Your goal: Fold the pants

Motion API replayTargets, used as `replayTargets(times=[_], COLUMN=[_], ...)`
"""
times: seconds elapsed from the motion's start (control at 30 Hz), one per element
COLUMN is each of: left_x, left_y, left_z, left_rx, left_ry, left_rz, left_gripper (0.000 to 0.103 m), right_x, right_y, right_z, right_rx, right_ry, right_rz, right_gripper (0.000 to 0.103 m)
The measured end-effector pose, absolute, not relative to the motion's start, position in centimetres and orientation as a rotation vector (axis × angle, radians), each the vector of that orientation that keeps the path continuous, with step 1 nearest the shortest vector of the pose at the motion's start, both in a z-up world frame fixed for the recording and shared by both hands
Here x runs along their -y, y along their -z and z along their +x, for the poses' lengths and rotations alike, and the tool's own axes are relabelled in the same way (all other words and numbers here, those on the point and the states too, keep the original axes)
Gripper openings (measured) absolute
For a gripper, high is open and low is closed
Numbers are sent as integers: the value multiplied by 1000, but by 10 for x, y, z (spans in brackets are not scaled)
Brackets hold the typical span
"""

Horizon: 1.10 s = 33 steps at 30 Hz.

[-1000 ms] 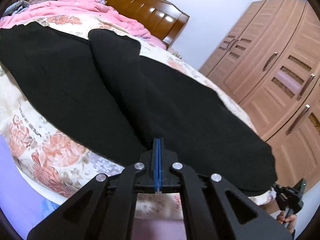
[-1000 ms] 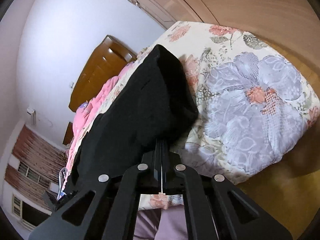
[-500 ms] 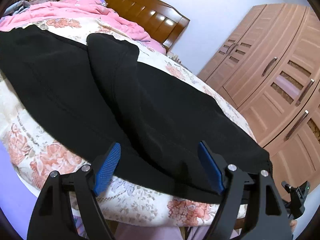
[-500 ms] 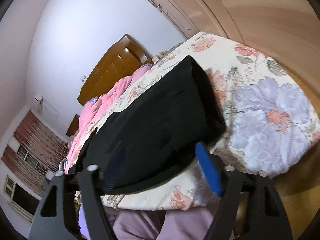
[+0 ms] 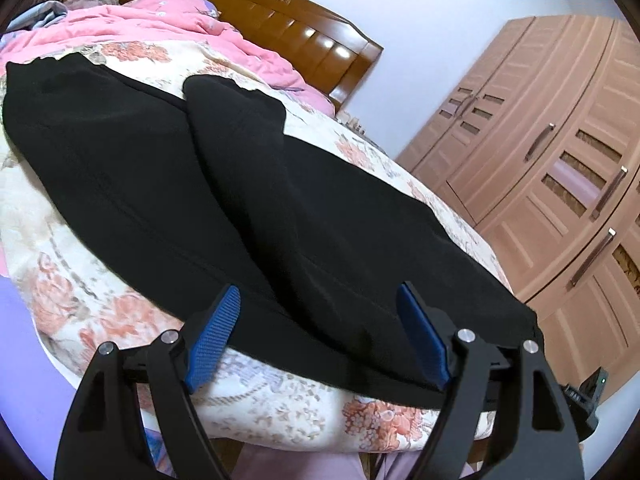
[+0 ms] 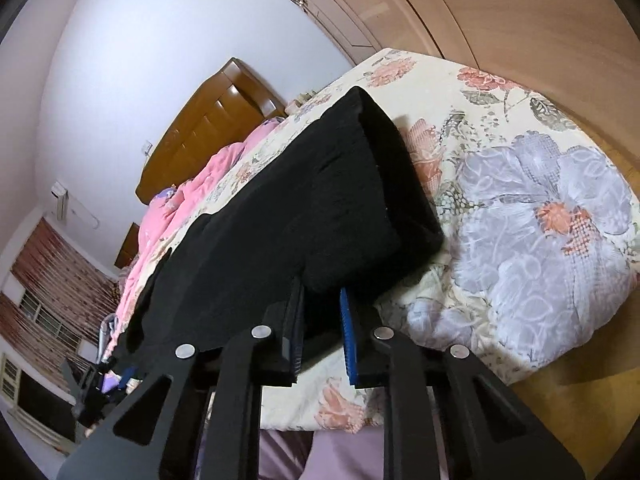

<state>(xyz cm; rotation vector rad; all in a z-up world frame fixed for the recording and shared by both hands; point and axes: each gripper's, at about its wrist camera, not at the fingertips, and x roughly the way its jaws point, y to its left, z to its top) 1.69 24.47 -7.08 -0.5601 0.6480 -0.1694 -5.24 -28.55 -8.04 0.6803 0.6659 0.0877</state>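
Black pants lie flat on the floral bed sheet, with both legs stretching away toward the headboard. My left gripper is open. Its blue pads stand wide apart on either side of the pants' near edge and do not press on it. In the right wrist view the pants end in a thick folded corner near the bed's edge. My right gripper is closing, and its narrow jaws have that black corner between them.
A pink quilt is bunched at the far end of the bed below a wooden headboard. A tall wooden wardrobe stands to the right. The floral sheet drops over the bed's corner to a wooden floor.
Both grippers were shut a second ago, then opened wide. The left stays wide over the pants' edge. The right has narrowed on the pants' corner, and its view has rolled a little.
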Motion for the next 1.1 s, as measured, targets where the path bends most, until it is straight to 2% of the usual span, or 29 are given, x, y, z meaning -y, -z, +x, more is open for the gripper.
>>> replayTargets(times=[0.2, 0.27, 0.3, 0.33, 0.4, 0.47, 0.5, 0.53, 0.8, 1.0, 1.1], left_x=[-239, -236, -234, -232, -235, -240, -242, -242, -238, -243, -243], left_y=[67, 66, 66, 68, 78, 76, 74, 71, 15, 68, 76], left_z=[34, 45, 51, 58, 75, 77, 76, 74, 14, 25, 26], left_rx=[-652, -651, -664, -691, -770, -774, -774, -759, -576, -720, -715], left_ry=[160, 154, 142, 112, 70, 54, 61, 78, 147, 107, 103], left_rz=[-508, -486, -471, -445, -444, -472, -467, -468, -444, -469, -473], left_gripper=[79, 66, 49, 41, 33, 26, 11, 8, 8, 8, 8], right_x=[284, 283, 282, 282, 282, 282, 282, 283, 290, 299, 297], right_y=[77, 74, 73, 71, 69, 70, 70, 71, 50, 85, 81], right_z=[-51, -51, -51, -52, -52, -51, -51, -51, -62, -59, -59], right_rx=[-661, -656, -653, -646, -640, -641, -642, -644, -579, -658, -654], right_ry=[-84, -84, -84, -86, -89, -88, -89, -90, -105, -64, -66], right_rz=[662, 650, 643, 636, 636, 635, 639, 645, 664, 706, 698], right_gripper=[17, 17, 17, 17, 17, 17, 17, 16, 15, 14, 14])
